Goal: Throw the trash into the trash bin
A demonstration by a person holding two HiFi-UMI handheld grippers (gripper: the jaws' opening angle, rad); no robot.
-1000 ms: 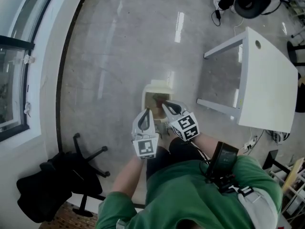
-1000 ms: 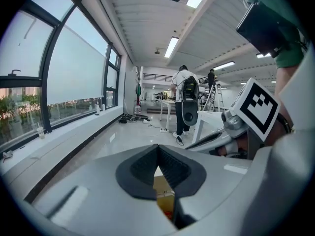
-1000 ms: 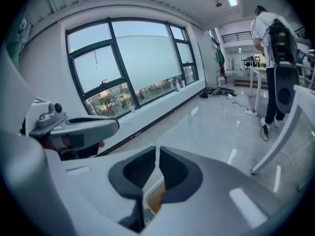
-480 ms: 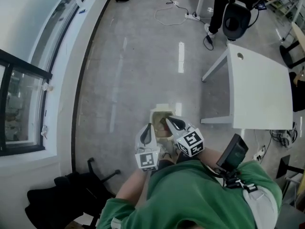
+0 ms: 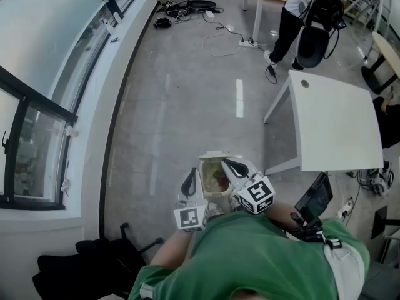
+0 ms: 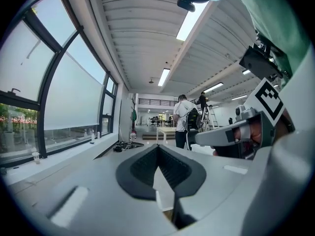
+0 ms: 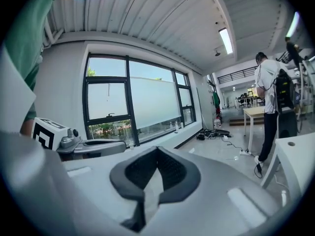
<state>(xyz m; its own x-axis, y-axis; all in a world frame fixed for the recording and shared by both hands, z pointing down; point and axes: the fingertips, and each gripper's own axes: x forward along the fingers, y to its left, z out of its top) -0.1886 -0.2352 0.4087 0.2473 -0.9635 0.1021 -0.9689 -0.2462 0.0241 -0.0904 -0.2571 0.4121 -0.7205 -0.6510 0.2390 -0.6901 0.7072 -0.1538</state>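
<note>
Holds left gripper [image 5: 189, 182] and right gripper [image 5: 235, 166] pinched shut, empty, flanking bin [image 5: 212, 157] at 9 and 2 o'clock. Shows trash [image 5: 220, 180] lying inside bin. Suggests drop made: nothing left to carry, hence closed jaws above rim.

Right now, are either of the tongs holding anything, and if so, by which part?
Nothing is held. The left tongs and right tongs are both shut and empty, raised over the trash bin.

Pale open trash bin [image 5: 213, 156] on floor, trash [image 5: 220, 179] inside
</note>
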